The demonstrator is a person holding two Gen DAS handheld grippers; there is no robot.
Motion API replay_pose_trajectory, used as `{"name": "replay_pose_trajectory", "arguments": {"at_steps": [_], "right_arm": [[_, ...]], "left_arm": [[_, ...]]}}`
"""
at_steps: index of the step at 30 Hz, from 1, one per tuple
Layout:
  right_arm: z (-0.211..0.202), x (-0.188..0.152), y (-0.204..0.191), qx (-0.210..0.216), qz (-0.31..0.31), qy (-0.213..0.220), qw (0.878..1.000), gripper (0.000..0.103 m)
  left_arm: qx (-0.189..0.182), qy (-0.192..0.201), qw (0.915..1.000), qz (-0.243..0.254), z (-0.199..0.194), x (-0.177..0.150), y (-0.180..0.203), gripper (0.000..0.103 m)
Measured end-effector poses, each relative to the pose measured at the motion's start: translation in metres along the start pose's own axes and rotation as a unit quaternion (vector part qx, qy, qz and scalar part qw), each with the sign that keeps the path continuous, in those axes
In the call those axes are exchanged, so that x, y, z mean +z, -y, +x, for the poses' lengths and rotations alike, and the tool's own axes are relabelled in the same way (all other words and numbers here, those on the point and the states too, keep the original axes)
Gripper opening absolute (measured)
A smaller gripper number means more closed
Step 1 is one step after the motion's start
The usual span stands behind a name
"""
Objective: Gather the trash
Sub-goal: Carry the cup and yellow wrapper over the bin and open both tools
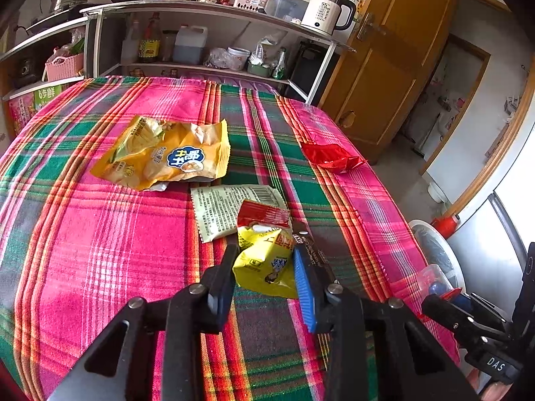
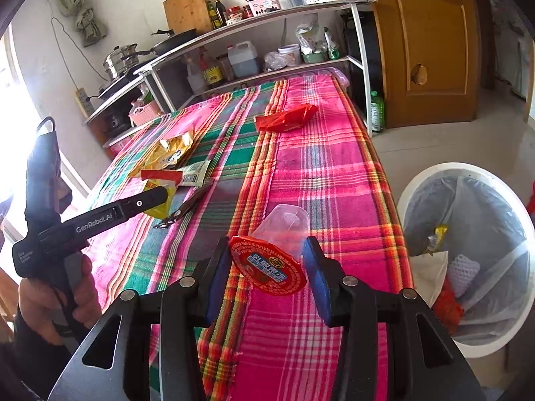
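Left wrist: yellow wrapper [image 1: 267, 260] between gripper [image 1: 265, 267] fingers.

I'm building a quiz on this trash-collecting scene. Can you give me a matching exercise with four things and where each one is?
Things:
1. yellow packet
2. clear cup with red lid
3. red wrapper
4. trash bin

Places:
A. lying alone on the far part of the plaid cloth
B. on the floor beside the table
C. between the left gripper's fingers
D. between the right gripper's fingers

Pairs: 1-C, 2-D, 3-A, 4-B
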State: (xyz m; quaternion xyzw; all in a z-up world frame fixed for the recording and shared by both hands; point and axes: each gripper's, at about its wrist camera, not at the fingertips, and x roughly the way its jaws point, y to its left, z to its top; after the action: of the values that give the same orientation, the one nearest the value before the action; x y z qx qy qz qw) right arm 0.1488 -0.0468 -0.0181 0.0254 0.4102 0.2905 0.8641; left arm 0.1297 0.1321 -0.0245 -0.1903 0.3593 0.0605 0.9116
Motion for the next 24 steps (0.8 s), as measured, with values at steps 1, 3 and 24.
{"name": "replay_pose_trajectory", "arguments": {"at_steps": [1, 3, 24], "right_arm": [[-0.003, 0.000, 0.001, -0.001, 0.001, 0.003, 1.000, 0.045], [-0.009, 0.000, 0.003, -0.003, 0.002, 0.009, 1.000, 0.045], [-0.079, -0.012, 0.076, -0.072, 0.062, 0.062, 0.993, 0.045]], "left_arm": [[0.000, 0.004, 1.0000, 0.001, -0.004, 0.000, 0.001, 0.035], [-0.001, 0.013, 0.9999, 0.005, -0.012, 0.001, 0.004, 0.035], [-0.108, 0.022, 0.9889, 0.100, -0.023, -0.002, 0.116, 0.035]]}}
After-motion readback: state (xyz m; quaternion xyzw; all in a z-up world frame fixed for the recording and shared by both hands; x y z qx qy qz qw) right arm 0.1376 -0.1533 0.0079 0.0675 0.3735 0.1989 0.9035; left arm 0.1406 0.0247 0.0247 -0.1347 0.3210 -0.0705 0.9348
